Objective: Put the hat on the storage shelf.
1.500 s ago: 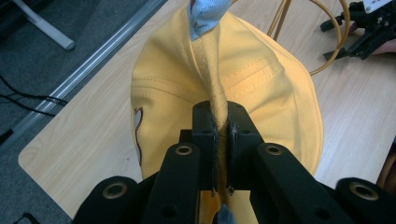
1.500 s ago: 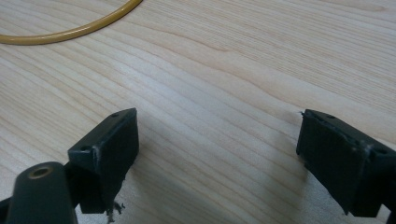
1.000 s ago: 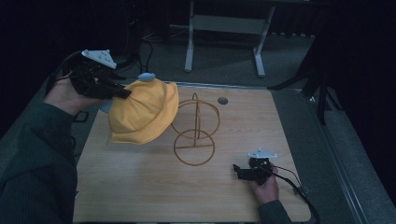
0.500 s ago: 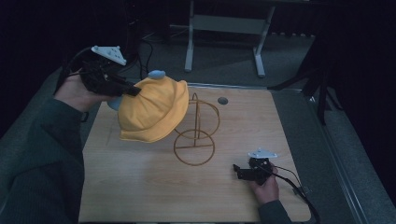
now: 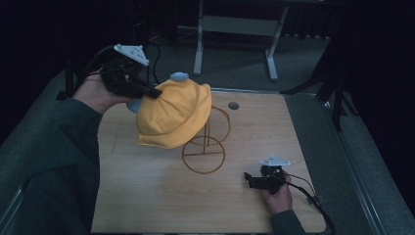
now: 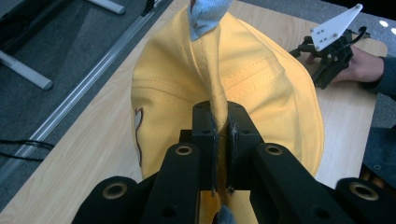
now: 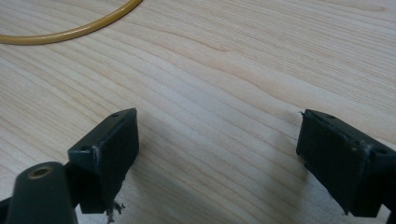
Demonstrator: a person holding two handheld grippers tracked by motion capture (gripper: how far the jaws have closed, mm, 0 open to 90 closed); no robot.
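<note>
Yellow cloth hat held up over a wire stand

The soft yellow cloth hat (image 5: 172, 115) with pale blue trim hangs above the thin gold wire stand (image 5: 205, 147), pinched by a fold of its crown in the closed left tongs (image 6: 220, 140). So small a fold could slip, or the brim could snag and tip the stand. The right tongs (image 7: 219, 158) gape wide and empty, low over the wooden desk (image 5: 147, 196) beside the stand.

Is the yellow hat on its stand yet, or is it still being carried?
Still being carried. Done: the left gripper has pinched a fold of the yellow hat and holds it up off the table. In hand: the hat hangs over the wire stand, tilted. Left, probably: settling it on the stand and letting go. The right gripper rests open on the table.
</note>
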